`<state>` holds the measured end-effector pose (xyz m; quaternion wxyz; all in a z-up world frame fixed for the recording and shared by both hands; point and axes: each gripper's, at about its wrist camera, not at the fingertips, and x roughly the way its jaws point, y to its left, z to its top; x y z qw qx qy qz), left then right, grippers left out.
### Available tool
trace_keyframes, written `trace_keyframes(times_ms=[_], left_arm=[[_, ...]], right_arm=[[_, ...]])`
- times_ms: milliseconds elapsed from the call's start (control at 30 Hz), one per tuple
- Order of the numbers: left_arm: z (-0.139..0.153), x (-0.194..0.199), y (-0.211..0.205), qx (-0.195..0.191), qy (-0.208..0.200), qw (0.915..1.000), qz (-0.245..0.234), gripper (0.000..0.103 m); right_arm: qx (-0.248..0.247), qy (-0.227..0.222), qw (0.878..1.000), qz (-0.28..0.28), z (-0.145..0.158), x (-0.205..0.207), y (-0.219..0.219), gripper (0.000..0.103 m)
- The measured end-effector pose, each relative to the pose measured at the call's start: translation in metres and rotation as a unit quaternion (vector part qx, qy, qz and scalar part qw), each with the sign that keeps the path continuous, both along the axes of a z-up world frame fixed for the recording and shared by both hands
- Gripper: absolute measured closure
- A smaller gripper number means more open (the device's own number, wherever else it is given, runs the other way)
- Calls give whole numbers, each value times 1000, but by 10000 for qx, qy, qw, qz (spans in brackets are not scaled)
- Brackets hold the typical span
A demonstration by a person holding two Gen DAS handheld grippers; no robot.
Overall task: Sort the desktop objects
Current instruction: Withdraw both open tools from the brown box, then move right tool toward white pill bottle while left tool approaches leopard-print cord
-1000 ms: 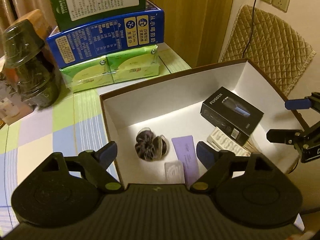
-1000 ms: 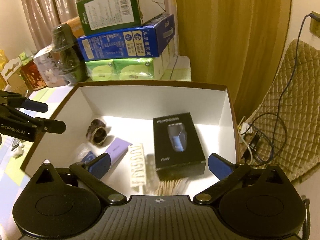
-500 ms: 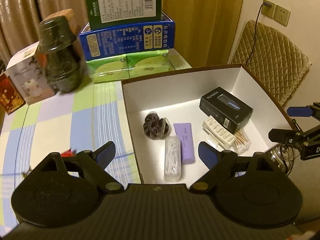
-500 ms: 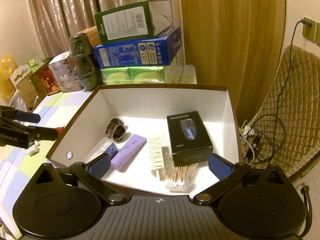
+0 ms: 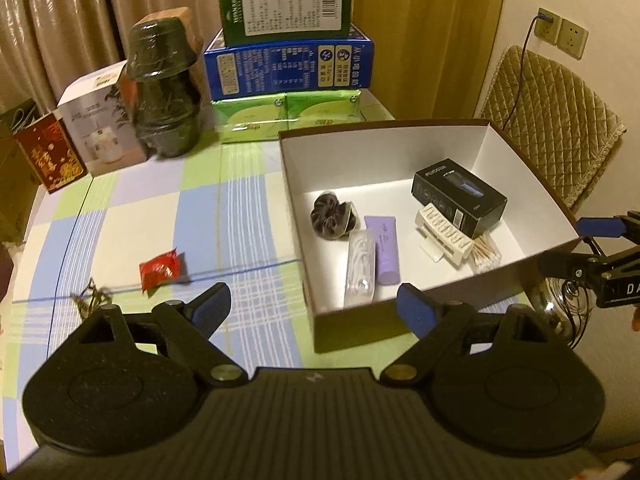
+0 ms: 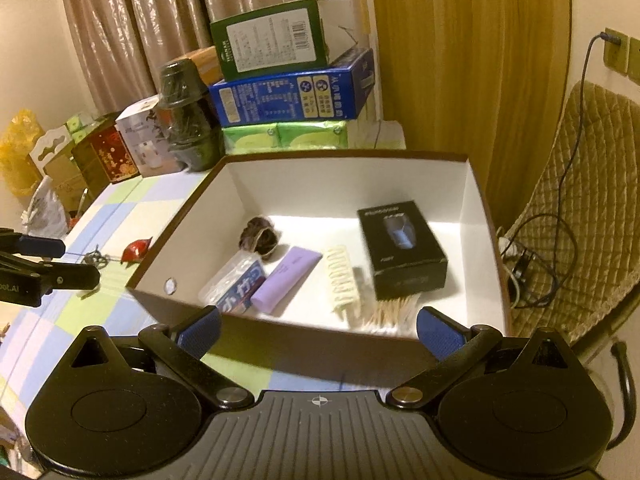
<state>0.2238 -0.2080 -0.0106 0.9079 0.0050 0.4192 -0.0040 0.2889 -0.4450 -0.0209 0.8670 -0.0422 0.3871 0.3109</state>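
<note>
A brown box with white walls stands on the checked tablecloth. In it lie a black carton, a dark scrunchie, a purple tube, a clear packet, a white comb and cotton swabs. Left of the box, a red packet and a small metal tangle rest on the cloth. My left gripper hangs open and empty before the box's near left corner. My right gripper is open and empty at its near wall.
Stacked green and blue cartons, a dark wrapped jar and gift boxes line the table's far side. A quilted chair with cables stands right of the box. Bare cloth stretches left of the box.
Both grippers have drawn back from over the box. The left view has swung leftward, bringing the tablecloth, red packet and metal tangle into sight. Both stay open and empty.
</note>
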Motion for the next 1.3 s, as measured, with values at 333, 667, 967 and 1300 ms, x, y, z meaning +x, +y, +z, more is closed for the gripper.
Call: trace_keyframes(times_ms=[333, 667, 967, 1300], left_arm=[[-5, -33, 28, -61, 143, 9999, 5, 15], [-11, -60, 72, -91, 397, 9992, 36, 15], [-13, -80, 121, -95, 524, 9983, 227, 15], [-15, -101, 175, -90, 596, 9970, 479, 15]], right_arm=[[-100, 183, 9997, -123, -5, -38, 18, 2], [-186, 483, 9986, 75, -14, -71, 66, 2], [-115, 689, 9968, 387, -21, -94, 117, 2], [-138, 819, 9945, 632, -33, -114, 177, 2]])
